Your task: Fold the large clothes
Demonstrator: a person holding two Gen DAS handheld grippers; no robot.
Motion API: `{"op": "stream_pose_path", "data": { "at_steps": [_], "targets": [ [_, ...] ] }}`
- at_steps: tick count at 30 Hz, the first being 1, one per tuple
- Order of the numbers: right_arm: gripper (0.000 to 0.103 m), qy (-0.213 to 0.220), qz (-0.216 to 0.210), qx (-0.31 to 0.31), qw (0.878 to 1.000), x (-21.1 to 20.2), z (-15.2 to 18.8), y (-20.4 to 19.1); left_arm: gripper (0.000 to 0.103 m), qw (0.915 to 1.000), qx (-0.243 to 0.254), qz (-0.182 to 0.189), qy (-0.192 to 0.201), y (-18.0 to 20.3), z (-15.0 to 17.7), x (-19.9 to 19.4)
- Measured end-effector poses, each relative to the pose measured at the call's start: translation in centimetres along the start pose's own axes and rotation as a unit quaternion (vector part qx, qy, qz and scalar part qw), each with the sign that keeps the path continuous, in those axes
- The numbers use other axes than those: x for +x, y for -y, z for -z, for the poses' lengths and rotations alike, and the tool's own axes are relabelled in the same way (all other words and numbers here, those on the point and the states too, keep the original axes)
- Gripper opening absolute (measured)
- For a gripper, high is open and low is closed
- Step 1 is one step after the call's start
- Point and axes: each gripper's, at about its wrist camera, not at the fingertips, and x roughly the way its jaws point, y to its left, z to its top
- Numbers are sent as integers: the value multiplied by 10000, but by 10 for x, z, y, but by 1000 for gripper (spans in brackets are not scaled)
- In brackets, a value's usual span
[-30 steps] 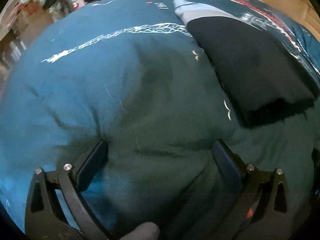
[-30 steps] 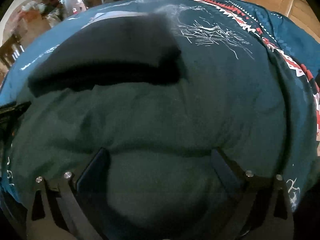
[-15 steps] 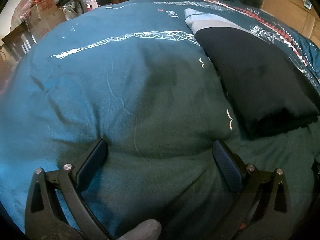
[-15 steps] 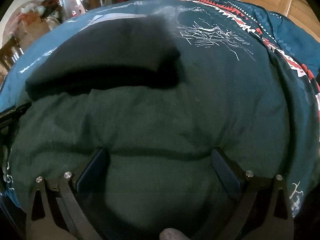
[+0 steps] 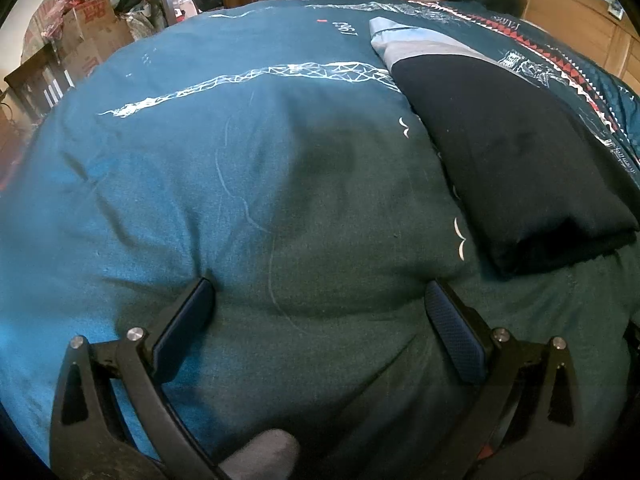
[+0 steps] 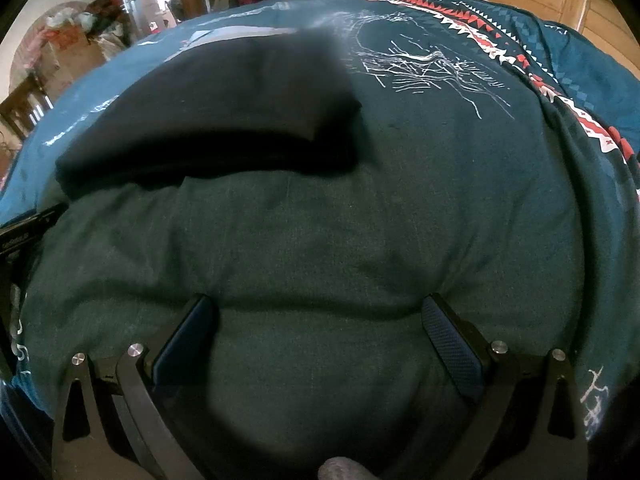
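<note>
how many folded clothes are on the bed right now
1: a black folded garment lying on the teal bedspread, ahead and right of the left claw, ahead-left of the right claw. Others may lie out of view.

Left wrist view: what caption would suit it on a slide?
Open left gripper pressing into a dark green garment on a teal bedspread, beside a folded black garment.

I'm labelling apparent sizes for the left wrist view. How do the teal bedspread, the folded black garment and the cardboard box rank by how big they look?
1. teal bedspread, fills most of the view
2. folded black garment
3. cardboard box, though it sits far off, so its true size is unsure
</note>
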Motion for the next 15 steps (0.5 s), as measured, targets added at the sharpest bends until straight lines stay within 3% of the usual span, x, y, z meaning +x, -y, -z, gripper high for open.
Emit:
{"op": "stream_pose_path", "data": {
  "at_steps": [11,15],
  "targets": [
    [103,-9,48,-15,10000,1,-1,-2,103,10000,6,-4,85,0,2,0],
    [103,-7,64,-16,10000,0,0,-4,103,9996,102,-234,107,8,3,-2]
  ]
}}
